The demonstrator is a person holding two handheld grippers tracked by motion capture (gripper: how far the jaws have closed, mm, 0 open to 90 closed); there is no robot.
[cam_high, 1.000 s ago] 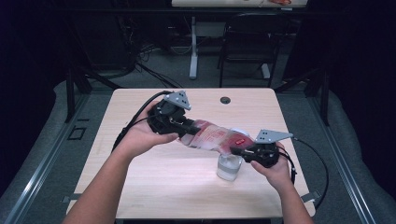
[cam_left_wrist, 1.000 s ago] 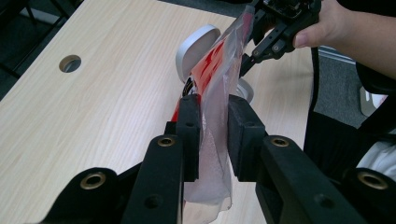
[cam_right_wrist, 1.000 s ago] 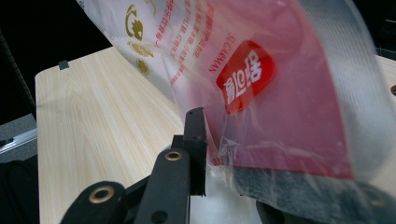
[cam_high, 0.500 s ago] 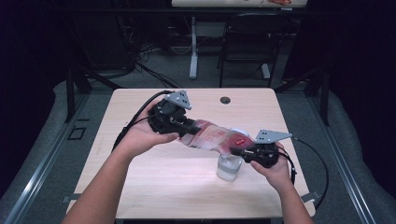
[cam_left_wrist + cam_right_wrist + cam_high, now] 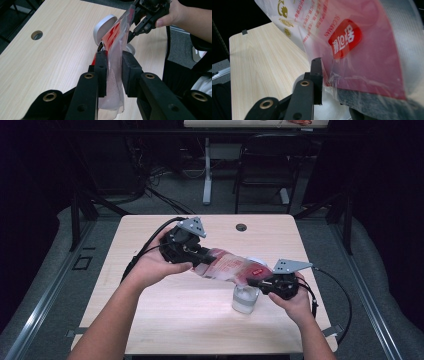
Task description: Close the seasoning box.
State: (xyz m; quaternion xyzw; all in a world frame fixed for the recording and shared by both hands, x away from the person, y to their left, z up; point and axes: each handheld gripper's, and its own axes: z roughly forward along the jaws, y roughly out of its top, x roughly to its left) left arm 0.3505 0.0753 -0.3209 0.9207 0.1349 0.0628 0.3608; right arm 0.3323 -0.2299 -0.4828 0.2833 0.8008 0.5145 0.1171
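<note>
Still, both grippers [image 5: 200, 257] [image 5: 252, 281] hold the bag [image 5: 227, 266] unmoved

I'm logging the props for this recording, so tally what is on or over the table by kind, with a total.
Red-and-clear plastic bag, held between both tools: 1
Clear jar, standing under the bag's lower end: 1
Silver lid, lying on the table: 1
Hand-held tools, left tool and right tool: 2
Total: 5

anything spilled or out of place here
Nothing stands out. The bag hangs tilted between the left gripper and right gripper, its low end over the jar, and no spill shows on the table. A lid lies beside the jar.
</note>
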